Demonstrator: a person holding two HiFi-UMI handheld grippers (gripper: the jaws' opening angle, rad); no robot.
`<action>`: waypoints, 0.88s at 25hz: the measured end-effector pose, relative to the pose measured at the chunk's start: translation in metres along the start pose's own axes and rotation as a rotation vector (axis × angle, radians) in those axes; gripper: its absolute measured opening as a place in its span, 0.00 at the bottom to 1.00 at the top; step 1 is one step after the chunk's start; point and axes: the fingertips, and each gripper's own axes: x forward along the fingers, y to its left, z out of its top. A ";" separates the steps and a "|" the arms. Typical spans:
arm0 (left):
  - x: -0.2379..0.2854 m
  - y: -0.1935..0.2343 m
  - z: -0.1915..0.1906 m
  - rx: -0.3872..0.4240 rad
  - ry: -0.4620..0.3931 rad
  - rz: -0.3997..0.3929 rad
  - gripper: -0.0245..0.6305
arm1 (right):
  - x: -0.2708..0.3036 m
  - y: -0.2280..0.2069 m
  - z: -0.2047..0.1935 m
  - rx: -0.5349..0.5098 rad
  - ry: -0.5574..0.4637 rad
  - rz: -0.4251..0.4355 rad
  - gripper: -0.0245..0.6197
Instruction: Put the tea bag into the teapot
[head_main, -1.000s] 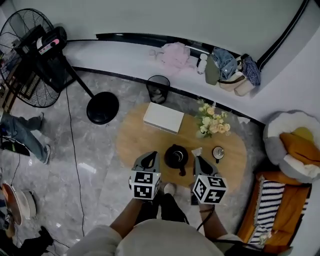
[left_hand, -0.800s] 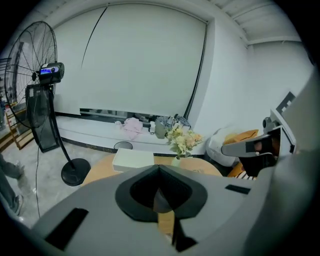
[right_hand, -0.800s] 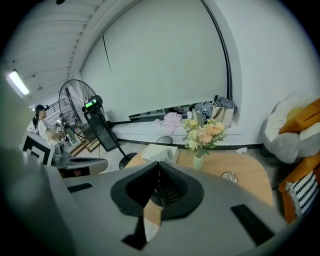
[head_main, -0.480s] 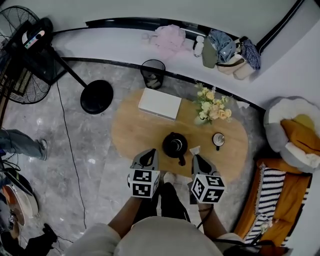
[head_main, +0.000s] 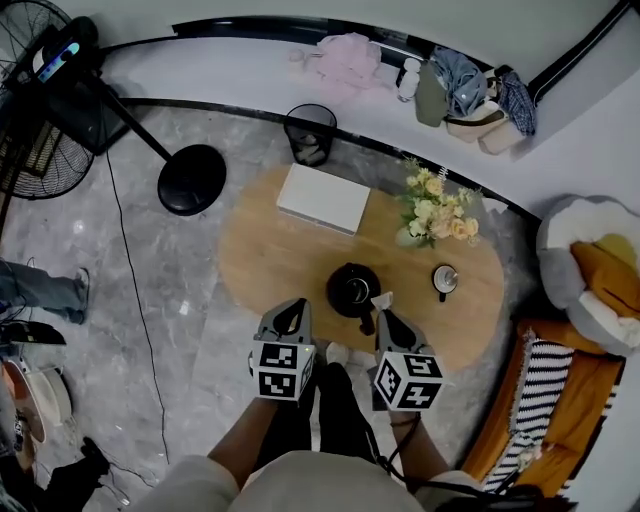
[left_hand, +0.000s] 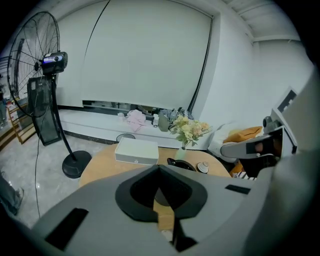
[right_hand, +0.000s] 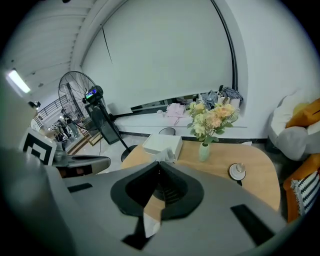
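Oval wooden table (head_main: 270, 265) stood on grey marble floor, seen from steeply above. Tea bag (head_main: 384, 299) was pinched in the right gripper (head_main: 385, 312), jaws closed flat on it. Its long axis ran along the jaws: one pale end poked out past the tips, pointing away from the person, and the other end trailed back between the jaws. It sat just beside the black teapot (head_main: 350, 289), on the pot's right, near the handle; touching or not, could not tell. Left gripper (head_main: 297, 306) hung over the table's near edge, left of the pot and apart from it, jaws together with nothing between. Farther back were a white box (head_main: 323, 198), a vase of flowers (head_main: 437, 210) and a small round dish (head_main: 444, 278).
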 end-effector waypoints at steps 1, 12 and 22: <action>0.003 0.001 -0.002 0.000 0.000 0.000 0.05 | 0.004 0.000 -0.002 0.000 0.003 0.003 0.10; 0.034 0.016 -0.006 -0.022 -0.008 0.012 0.04 | 0.040 0.010 -0.016 -0.004 0.045 0.042 0.10; 0.039 0.022 -0.017 -0.043 0.016 0.017 0.04 | 0.050 0.015 -0.020 -0.011 0.071 0.051 0.10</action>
